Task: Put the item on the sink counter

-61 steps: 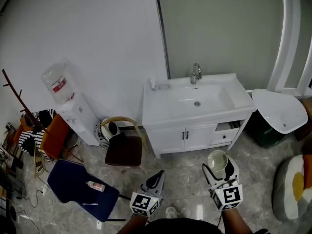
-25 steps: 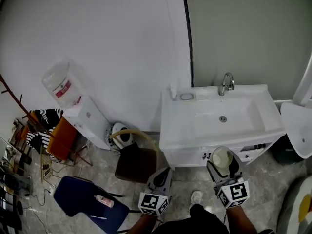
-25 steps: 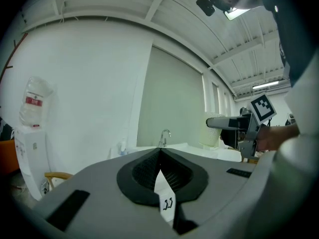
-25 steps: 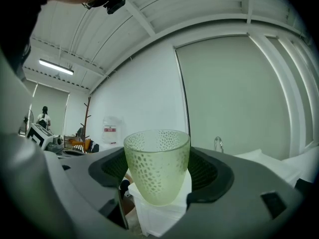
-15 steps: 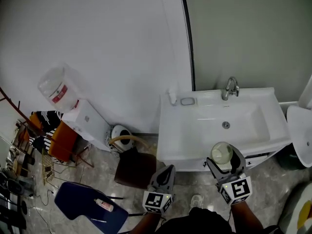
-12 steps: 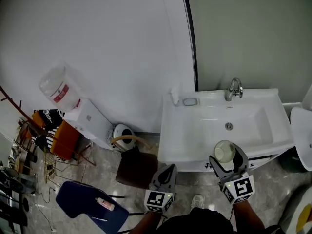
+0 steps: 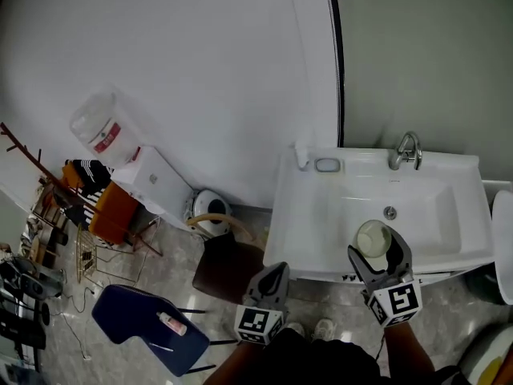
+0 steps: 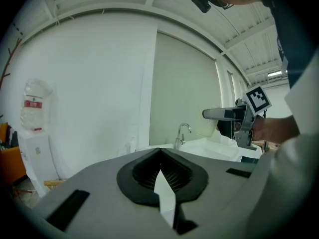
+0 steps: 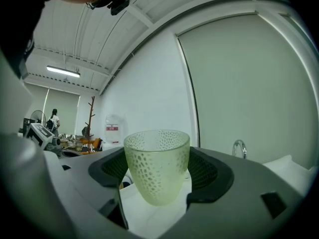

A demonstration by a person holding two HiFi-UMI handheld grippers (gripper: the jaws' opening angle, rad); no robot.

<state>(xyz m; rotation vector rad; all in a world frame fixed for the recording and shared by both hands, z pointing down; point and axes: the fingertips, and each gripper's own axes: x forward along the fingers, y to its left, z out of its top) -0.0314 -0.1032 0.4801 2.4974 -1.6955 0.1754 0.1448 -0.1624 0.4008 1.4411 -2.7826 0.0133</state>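
Cup of pale green dimpled glass (upright, mouth up) sits clamped between the jaws of the right gripper, which press on its sides from a wide spread. In the head view it hangs over the front edge of the white sink counter, at the near side of the basin and well apart from the faucet at the back edge. Left gripper has its jaws closed together on nothing, just off the counter's front left corner.
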